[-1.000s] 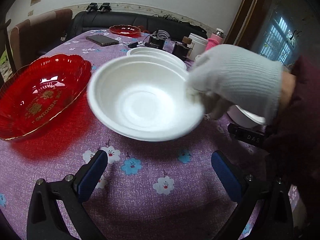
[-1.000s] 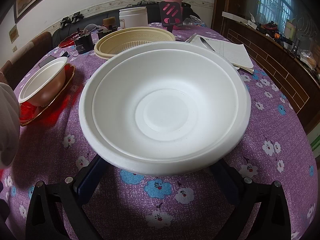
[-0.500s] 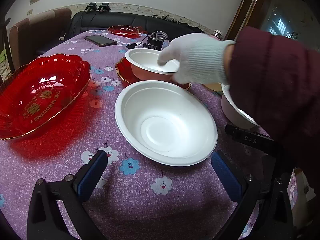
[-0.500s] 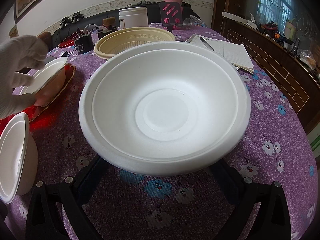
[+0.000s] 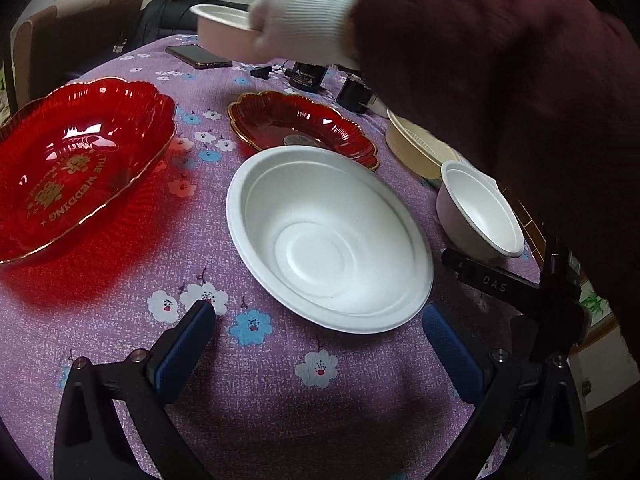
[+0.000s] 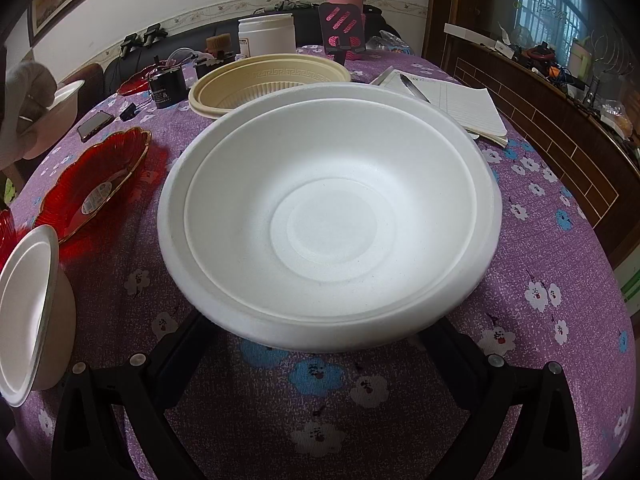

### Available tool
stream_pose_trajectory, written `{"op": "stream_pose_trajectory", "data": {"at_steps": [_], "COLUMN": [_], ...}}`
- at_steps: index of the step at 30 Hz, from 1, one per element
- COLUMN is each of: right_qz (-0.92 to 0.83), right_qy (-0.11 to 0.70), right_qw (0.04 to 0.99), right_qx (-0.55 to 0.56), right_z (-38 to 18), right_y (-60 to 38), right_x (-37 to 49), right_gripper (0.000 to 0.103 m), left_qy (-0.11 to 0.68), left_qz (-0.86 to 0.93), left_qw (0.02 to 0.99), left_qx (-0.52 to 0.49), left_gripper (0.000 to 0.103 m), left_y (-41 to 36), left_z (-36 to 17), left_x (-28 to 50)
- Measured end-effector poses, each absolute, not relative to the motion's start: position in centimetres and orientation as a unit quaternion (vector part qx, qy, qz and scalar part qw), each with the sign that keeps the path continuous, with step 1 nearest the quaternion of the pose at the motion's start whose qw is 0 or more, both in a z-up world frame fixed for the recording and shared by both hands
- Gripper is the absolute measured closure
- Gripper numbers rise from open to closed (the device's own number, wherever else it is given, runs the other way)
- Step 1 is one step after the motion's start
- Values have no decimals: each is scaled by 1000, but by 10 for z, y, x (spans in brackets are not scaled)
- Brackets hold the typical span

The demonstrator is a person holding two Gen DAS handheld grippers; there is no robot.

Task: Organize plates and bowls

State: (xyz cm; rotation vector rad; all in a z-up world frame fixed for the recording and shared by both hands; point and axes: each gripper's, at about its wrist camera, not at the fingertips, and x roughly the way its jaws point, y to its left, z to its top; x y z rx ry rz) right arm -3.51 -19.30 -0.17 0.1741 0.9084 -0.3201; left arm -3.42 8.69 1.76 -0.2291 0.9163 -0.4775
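Over at the left edge of the table (image 5: 360,408) there's the big red scalloped dish (image 5: 76,160) with gold lettering, sitting empty. My left claw (image 5: 320,344) hangs spread wide with nothing in it, blue pads (image 5: 182,354) either side of the near rim of a wide white foam bowl (image 5: 328,240) that lies flat on the purple flowered cloth. Just behind that bowl is a smaller red scalloped plate (image 5: 304,124), empty too. Up above it a white-gloved hand (image 5: 304,20) with a maroon sleeve (image 5: 500,80) holds a small pink bowl (image 5: 224,32) in the air, blurry. Further right sits a cream plastic bowl (image 5: 416,144), then a small white foam bowl (image 5: 480,212) near the right edge. From my right claw (image 6: 320,332) another big white foam bowl (image 6: 328,216) fills the view; its rim covers the fingertips, so can't tell how that claw stands. A notepad (image 6: 456,104) lies beyond it on the right.
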Motion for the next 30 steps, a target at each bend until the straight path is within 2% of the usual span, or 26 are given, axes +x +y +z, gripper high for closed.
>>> {"op": "stream_pose_trajectory", "data": {"at_steps": [23,30], "right_qz": [-154,-154], "right_qy": [436,436], "right_qw": [883,883], "right_qx": [84,83], "right_z": [-2,-2], "right_y": [-193,-193], "right_x": [-35,-35], "right_gripper": [1,1], "left_qy": [401,384], "left_qz": [-229,-200], "left_qw": [883,900], "left_qx": [-89,-36], "left_gripper": [0,0], "left_y": [85,76], "left_z": [26,36], "left_x": [-50,-62]}}
